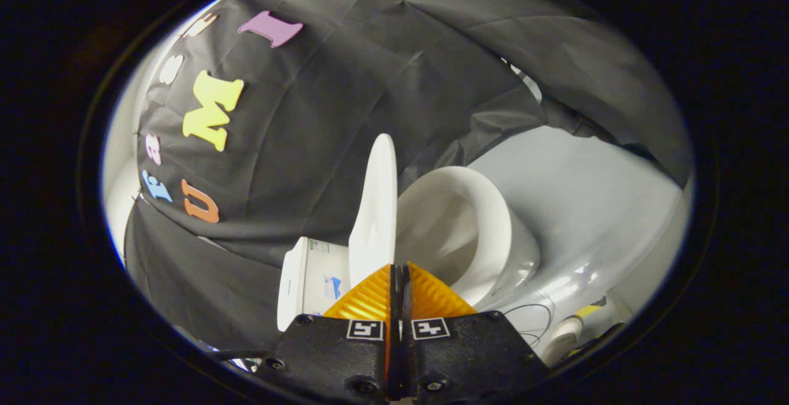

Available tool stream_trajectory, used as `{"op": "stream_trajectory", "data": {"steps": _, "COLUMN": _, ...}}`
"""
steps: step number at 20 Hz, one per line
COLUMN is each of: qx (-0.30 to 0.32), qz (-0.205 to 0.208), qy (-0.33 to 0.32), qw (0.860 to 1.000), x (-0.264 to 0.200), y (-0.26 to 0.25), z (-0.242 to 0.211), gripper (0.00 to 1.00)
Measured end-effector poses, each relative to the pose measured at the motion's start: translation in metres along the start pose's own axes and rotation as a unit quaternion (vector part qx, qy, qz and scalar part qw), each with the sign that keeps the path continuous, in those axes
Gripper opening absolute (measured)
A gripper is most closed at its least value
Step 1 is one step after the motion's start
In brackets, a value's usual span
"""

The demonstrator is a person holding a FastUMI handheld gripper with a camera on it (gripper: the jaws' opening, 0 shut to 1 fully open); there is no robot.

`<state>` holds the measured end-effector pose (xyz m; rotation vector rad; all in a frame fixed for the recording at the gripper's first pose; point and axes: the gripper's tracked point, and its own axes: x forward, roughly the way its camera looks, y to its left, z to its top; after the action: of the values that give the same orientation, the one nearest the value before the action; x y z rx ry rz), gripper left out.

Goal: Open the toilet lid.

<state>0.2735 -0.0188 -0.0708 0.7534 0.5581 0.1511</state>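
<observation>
**Lid raised, fingers closed at its edge**

The gripper is being held with its two fingers pressed nearly together – only a thin dark slit is being left between them. The lower edge of the lid is being met at the fingertips; whether the edge is actually being pinched in the slit cannot be told.

The lid is being seen edge-on, standing clear of the bowl and rising just ahead of the fingers. The open bowl is being shown just beside the lid, its rim and hollow exposed. The tank is being seen on the lid's other side, near the fingers. A thin cable and a hose are lying on the pale floor beyond the bowl.
</observation>
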Motion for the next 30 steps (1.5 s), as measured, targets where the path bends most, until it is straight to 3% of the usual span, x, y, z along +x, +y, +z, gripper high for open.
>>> {"op": "stream_trajectory", "data": {"steps": 13, "qx": -0.116, "qz": -0.039, "qy": -0.021, "qw": 0.992, "x": -0.02, "y": 0.103, "z": -0.006, "gripper": 0.05}}
{"op": "stream_trajectory", "data": {"steps": 21, "qx": -0.194, "qz": -0.066, "qy": -0.023, "qw": 0.979, "x": -0.022, "y": 0.163, "z": -0.022, "gripper": 0.06}}
{"op": "stream_trajectory", "data": {"steps": 25, "qx": -0.266, "qz": -0.103, "qy": -0.026, "qw": 0.958, "x": -0.021, "y": 0.18, "z": -0.031, "gripper": 0.06}}
{"op": "stream_trajectory", "data": {"steps": 30, "qx": -0.281, "qz": -0.095, "qy": -0.017, "qw": 0.955, "x": -0.016, "y": 0.216, "z": -0.039, "gripper": 0.06}}
